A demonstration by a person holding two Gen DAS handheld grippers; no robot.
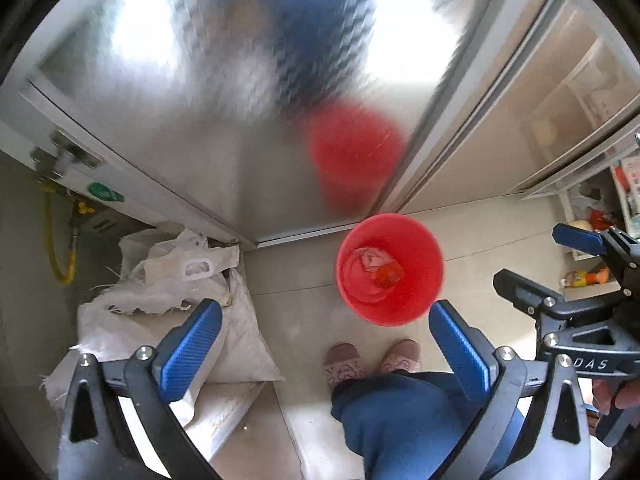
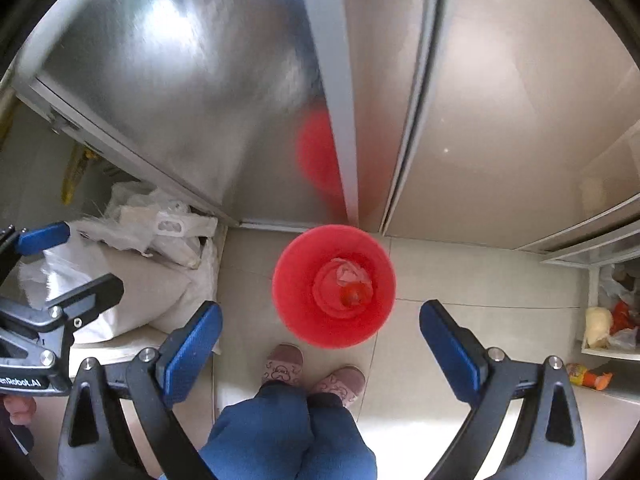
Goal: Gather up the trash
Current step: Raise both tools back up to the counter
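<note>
Left wrist view: left claw [image 1: 325, 344] wide, nothing between the pads. Red bucket [image 1: 390, 269] on the floor [image 1: 304, 300] at 1 o'clock of the claw, crumpled trash [image 1: 380, 266] lying inside. White sacks [image 1: 168, 304] at 9 o'clock.

Right wrist view: right claw [image 2: 321, 344] wide, empty. Bucket [image 2: 334, 285] at 12 o'clock, trash [image 2: 352, 280] at its bottom. Slippers [image 2: 312, 372] just below the bucket.
</note>
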